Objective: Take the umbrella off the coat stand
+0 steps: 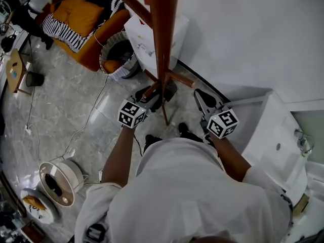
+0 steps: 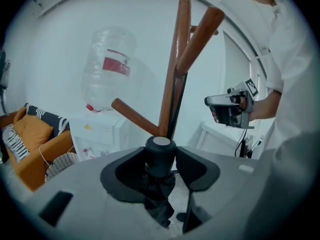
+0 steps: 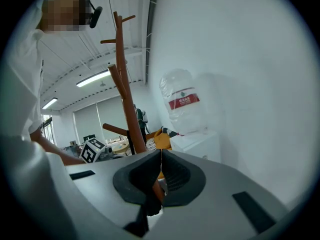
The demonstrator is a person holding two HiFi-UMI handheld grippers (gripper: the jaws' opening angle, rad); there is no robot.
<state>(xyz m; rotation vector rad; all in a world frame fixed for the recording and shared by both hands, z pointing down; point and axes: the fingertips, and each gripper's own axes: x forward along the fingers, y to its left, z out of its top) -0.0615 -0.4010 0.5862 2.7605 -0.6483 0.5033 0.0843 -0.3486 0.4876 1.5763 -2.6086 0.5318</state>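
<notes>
The left claw (image 2: 161, 159) pinches the umbrella (image 2: 159, 204) by its handle, mid-frame. The right claw (image 3: 161, 169) is pressed together, empty. The next move looks like lifting the umbrella clear of the coat stand (image 2: 177, 59).

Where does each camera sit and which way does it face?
Head view: on the person's head, looking steeply down the stand to the floor; shows shirt, left forearm, right forearm, left gripper, right gripper.
Left gripper view: on the left gripper, facing the stand, umbrella between its jaws; shows shirt and right forearm.
Right gripper view: on the right gripper, jaws together, facing the stand and water bottle; shows shirt and left forearm.
Shared: all three see the stand; each gripper view sees the other gripper.
</notes>
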